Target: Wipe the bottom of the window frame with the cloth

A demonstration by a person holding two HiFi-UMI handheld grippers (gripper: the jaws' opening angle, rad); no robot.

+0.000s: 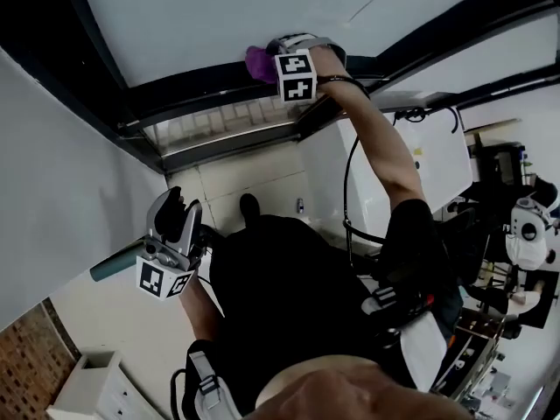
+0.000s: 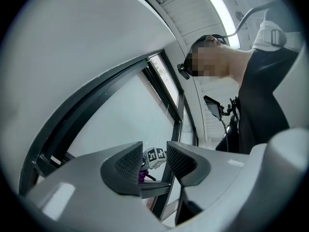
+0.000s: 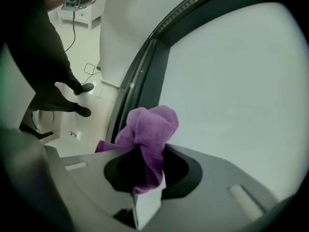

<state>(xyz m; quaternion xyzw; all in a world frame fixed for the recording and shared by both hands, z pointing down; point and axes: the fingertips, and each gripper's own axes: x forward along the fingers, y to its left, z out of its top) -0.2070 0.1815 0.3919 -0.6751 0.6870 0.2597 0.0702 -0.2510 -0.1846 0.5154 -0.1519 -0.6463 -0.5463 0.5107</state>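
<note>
Right gripper (image 3: 145, 164): jaws pinched on the purple cloth (image 3: 147, 127), a bunched wad sticking out past the tips. In the head view the arm is raised and the cloth sits against the dark window frame (image 1: 201, 84), at the edge of the white pane (image 1: 219, 16). Left gripper (image 2: 154, 162): held low, jaws spread, nothing between them. Pale tiled floor (image 1: 254, 178) below; white wall (image 1: 61, 199) to the left.

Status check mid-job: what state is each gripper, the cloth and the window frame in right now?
window frame: dark; whether wiped yet cannot be told.
purple cloth: bunched, raised to the window frame.
right gripper: shut on purple cloth.
left gripper: open, empty, held low.
</note>
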